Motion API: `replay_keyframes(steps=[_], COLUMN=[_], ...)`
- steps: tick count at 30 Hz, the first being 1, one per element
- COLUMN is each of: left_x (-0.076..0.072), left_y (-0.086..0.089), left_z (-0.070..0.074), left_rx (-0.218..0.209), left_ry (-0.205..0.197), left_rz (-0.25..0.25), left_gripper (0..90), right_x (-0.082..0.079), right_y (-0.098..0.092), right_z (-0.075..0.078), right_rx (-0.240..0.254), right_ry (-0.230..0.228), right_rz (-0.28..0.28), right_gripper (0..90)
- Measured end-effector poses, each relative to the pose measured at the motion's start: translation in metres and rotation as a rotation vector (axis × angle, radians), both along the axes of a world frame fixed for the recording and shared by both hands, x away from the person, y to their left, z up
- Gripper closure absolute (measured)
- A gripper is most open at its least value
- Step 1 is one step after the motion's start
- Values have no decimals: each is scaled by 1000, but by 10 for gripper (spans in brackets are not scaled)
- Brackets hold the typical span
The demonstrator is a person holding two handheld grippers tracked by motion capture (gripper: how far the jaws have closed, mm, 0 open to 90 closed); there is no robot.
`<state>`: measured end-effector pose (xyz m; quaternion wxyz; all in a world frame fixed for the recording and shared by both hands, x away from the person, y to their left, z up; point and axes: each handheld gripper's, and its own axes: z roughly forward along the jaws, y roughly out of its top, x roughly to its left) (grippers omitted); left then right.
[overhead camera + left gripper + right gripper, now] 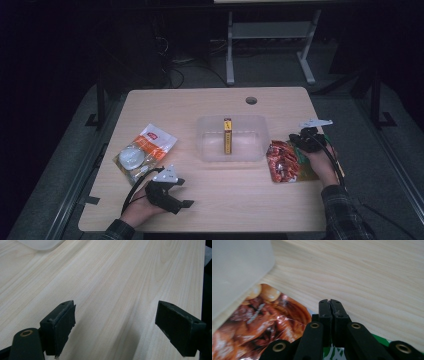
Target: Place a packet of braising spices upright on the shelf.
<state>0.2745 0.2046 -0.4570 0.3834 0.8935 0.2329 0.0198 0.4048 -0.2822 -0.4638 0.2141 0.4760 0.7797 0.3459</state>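
A shiny red-brown snack packet (pixel 284 161) lies flat on the table, right of a clear plastic tub (pixel 205 150). My right gripper (pixel 294 138) hovers over the packet's far right part. In the right gripper view its jaws (pixel 329 303) are pressed together just above the packet (pixel 262 322), with nothing visible between them; a green printed patch shows under them. My left gripper (pixel 182 192) rests near the table's front left. Its jaws (pixel 115 315) stand wide apart over bare wood.
A slim yellow pack (pixel 227 136) lies inside the tub, whose corner (pixel 237 270) shows close by in the right gripper view. A white and orange bag (pixel 142 150) lies at the left. A round cable hole (pixel 251 100) sits near the far edge.
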Motion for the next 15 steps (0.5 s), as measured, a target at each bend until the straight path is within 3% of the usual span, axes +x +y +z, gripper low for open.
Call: replay_keyframes(steps=[5, 9, 15], left_x=[0, 0, 0], left_y=[1, 1, 1], left_z=[0, -1, 0], left_rx=[3, 11, 11], left_ry=[-1, 1, 2], left_rz=[1, -1, -4], left_gripper=[157, 159, 159], right_x=[6, 5, 3], right_y=[-1, -5, -4], right_z=[-10, -16, -17], right_rx=[-1, 50, 37], right_ry=[4, 3, -4], right_rz=[-6, 3, 8], right_gripper=[889, 898, 900])
